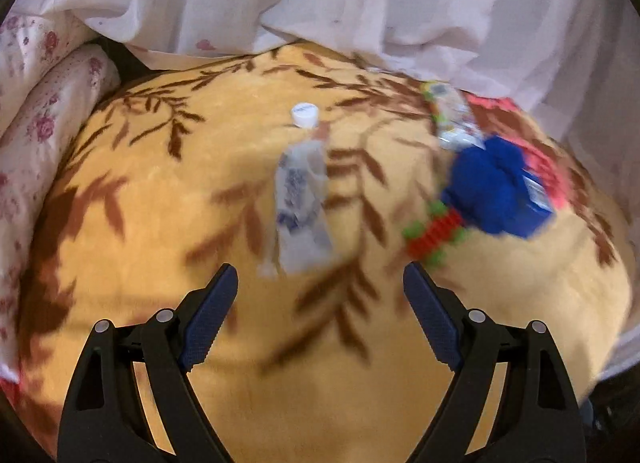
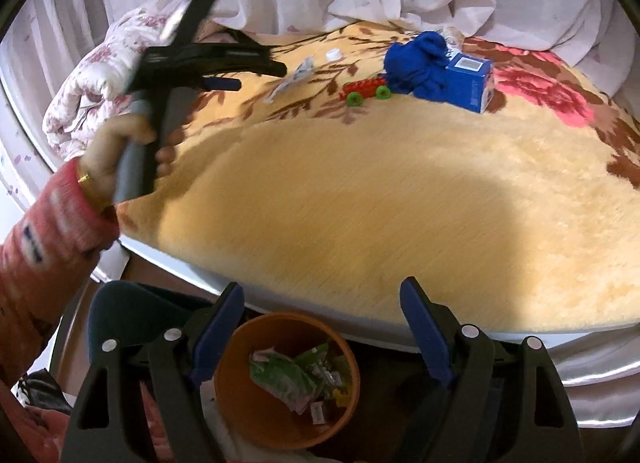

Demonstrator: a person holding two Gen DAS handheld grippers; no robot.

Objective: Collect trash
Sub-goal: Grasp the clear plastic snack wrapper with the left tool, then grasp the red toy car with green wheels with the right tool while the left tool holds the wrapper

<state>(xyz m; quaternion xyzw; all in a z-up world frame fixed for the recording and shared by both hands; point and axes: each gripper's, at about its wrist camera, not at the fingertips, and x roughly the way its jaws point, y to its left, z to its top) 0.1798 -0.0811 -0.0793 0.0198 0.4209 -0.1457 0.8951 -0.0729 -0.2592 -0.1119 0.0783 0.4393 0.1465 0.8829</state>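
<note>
— How far along is the collecting?

— Partly done, I judge. My right gripper [image 2: 322,323], fingers apart and empty, hangs over the orange bin [image 2: 240,415], which already holds crumpled green wrappers [image 2: 292,375].

— What's left?

— My left gripper [image 1: 320,303], fingers apart, holds nothing above the bed [image 1: 160,203]; just ahead lies a flattened clear packet [image 1: 302,203], its white cap [image 1: 305,114] beyond.

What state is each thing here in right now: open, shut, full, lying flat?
Left tongs: open, empty.
Right tongs: open, empty, above the bin.
Orange bin: on the floor, partly filled with wrappers.
Clear wrapper: lying flat on the blanket.
White cap: loose, off any bottle.
Blue carton: lying beside the blue cloth.
Toy car: on its wheels.
</note>
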